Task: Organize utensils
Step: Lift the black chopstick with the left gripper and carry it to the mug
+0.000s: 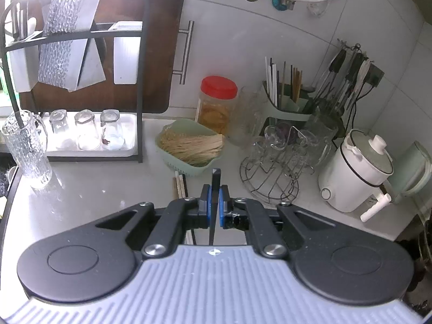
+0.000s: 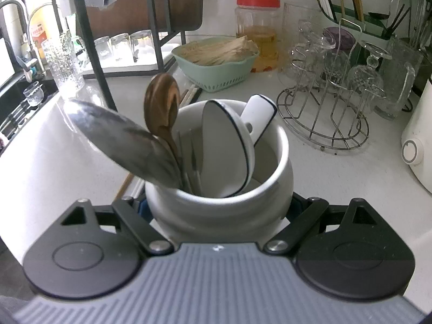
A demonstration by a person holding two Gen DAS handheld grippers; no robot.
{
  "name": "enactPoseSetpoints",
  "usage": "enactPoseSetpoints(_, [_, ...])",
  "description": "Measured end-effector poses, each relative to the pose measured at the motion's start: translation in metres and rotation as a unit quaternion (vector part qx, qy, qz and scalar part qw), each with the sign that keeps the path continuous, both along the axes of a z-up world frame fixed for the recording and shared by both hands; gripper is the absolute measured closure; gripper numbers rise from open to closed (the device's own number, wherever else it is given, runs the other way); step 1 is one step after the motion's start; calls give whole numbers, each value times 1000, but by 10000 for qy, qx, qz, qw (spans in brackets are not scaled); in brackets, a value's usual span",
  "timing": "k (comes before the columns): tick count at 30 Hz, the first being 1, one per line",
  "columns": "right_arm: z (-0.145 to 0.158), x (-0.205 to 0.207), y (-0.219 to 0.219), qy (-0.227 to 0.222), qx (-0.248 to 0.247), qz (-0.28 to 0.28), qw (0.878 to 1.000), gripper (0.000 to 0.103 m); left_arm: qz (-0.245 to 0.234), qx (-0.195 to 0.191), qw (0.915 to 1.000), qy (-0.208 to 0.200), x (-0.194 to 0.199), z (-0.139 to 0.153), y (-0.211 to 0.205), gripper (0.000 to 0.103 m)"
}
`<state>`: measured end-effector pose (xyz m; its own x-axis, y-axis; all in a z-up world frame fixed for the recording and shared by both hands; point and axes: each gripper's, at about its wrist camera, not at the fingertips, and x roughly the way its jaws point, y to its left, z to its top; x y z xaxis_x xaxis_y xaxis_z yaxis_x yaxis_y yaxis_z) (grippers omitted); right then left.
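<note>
A: The left gripper (image 1: 215,202) pinched a thin black chopstick (image 1: 216,182) above the countertop (image 1: 94,189).
B: And the right gripper (image 2: 220,210)?
A: It clasped a white ceramic holder (image 2: 224,205) containing spoons, near the green basket (image 2: 216,77).

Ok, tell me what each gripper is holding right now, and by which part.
The left gripper pinches a thin black chopstick just below its square top end. The right gripper clamps the white ceramic utensil crock around its rounded body, below the rim.
</note>
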<state>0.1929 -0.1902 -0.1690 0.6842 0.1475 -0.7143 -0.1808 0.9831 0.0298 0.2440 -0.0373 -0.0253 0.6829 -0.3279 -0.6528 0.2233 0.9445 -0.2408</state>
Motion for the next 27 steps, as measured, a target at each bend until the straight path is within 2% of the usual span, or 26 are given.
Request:
enactPoseSetpoints(13, [0,-1,0,-30,17,9,10000,11,-153,112,9995,-241,-7,29,-3,97])
enactPoseSetpoints(27, [0,-1,0,-55,21,5,10000,11,-460,141,9966,-674,-21,80,-13,97])
